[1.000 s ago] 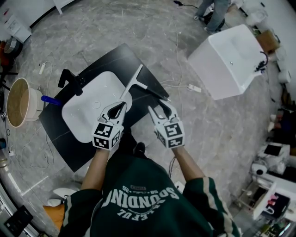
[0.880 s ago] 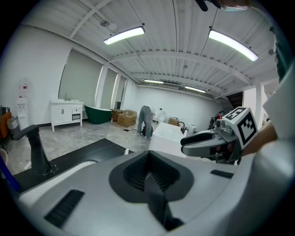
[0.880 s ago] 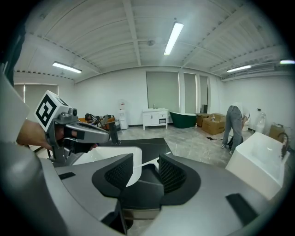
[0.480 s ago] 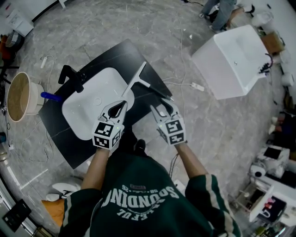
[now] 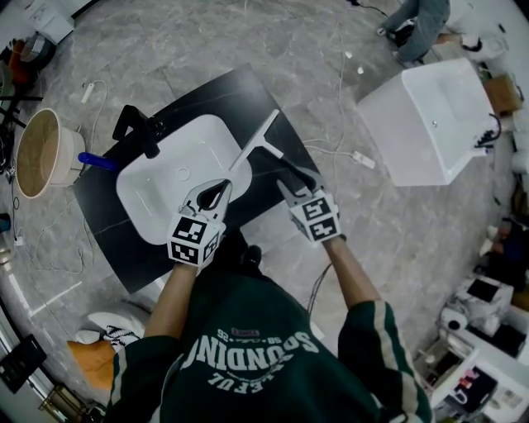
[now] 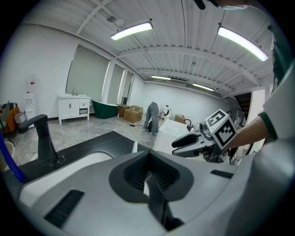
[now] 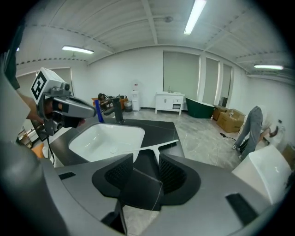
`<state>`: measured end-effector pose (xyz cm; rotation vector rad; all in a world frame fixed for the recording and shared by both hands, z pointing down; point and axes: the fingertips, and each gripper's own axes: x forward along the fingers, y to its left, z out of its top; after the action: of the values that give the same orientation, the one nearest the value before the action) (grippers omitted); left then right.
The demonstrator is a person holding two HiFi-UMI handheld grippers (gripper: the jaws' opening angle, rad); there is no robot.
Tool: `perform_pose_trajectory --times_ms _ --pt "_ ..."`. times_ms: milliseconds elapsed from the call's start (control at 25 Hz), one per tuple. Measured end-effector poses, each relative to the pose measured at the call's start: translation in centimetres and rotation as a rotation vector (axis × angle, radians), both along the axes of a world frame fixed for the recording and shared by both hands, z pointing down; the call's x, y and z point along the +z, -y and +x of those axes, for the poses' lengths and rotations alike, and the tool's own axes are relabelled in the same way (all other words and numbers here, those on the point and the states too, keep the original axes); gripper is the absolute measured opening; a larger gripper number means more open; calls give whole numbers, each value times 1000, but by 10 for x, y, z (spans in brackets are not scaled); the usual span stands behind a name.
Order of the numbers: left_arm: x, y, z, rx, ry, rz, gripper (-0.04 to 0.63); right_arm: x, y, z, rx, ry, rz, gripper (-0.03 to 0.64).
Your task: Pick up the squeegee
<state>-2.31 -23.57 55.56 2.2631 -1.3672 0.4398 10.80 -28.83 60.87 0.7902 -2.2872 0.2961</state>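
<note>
- While the person leans over the black counter [image 5: 216, 97], the squeegee [image 5: 261, 137] lies flat on it. Its long white blade runs diagonally beside the right rim of the white sink [image 5: 153, 202].
- Blade's lower end crosses onto the sink rim, just ahead of the left gripper [image 5: 221, 187].
- Squeegee's short handle sticks out sideways from mid-blade and points at the right gripper [image 5: 297, 178].
- Right gripper: jaws clearly apart, nothing clamped. In the right gripper view the squeegee [image 7: 159, 146] sits straight ahead, its handle lined up with the gap of the gripper [image 7: 146, 173].
- Can't tell whether the handle tip actually reaches in between the jaws.
- Right gripper hangs over the counter's right corner, near the edge.
- Left gripper: jaws drawn together, tips meeting in the head view. In its own view the gripper [image 6: 148, 177] shows only a thin slit with a pale sliver in it.
- Left gripper hangs over the near right corner of the sink and grips nothing visible.
- Black faucet [image 5: 140, 132] stands at the sink's far left side.
- Blue-handled item [image 5: 97, 160] is just off the counter's left edge, beside a round tub [image 5: 37, 153] on the floor.
- Big white basin [image 5: 430, 124] sits on the floor well to the right, with another person [image 5: 417, 21] beyond it.
</note>
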Motion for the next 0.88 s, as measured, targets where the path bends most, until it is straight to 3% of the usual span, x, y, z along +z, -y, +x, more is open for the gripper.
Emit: perform_pose_trajectory --times_ms 480,880 --pt "17 0 -23 -60 -4 -44 2 68 40 -12 -120 -160 -104 153" --pt "23 2 -41 -93 -5 -68 2 98 58 -15 -161 -245 -159 152"
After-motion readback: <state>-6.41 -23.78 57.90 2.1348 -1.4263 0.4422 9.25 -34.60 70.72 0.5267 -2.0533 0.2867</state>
